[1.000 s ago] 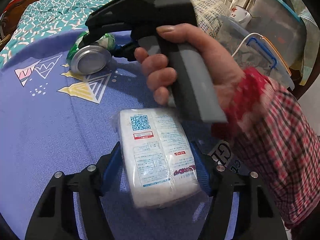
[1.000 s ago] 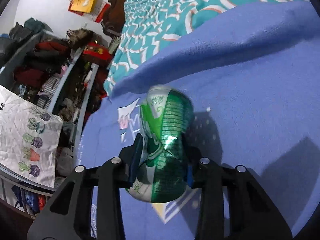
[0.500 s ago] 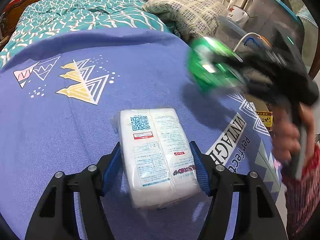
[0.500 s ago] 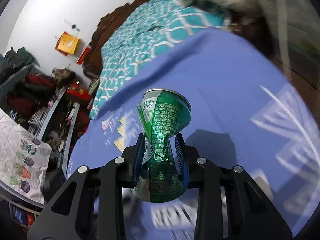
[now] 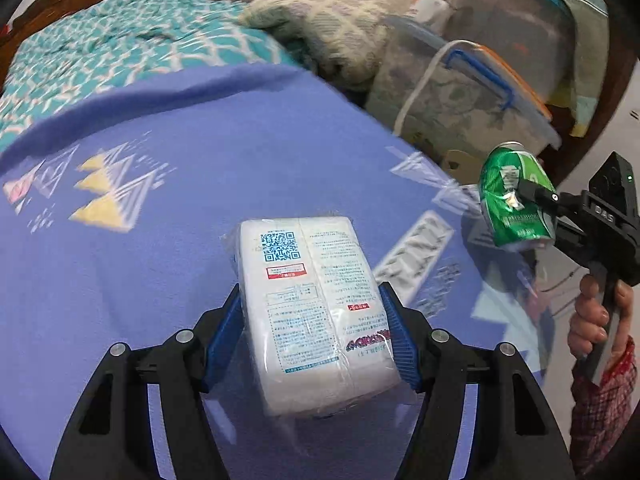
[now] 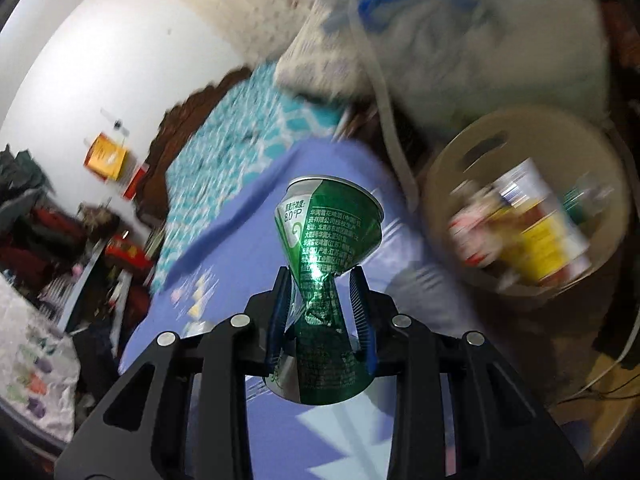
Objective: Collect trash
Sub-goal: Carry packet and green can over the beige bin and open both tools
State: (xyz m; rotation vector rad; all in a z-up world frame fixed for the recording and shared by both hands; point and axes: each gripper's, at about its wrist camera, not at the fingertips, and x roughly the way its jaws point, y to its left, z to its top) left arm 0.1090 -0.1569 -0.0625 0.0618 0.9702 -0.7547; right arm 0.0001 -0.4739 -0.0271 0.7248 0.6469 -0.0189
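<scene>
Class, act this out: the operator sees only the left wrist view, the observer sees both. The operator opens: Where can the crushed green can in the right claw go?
Observer: A round beige plastic bin shows just to the right of the crushed green metal can.
Operator: Is that bin empty?
Observer: No. A blurred container with a yellow and red label lies inside it.
Operator: How does the right claw hold the can?
Observer: Its blue pads pinch the can's waist nearly flat, with the can's top pointing away from the camera.
</scene>
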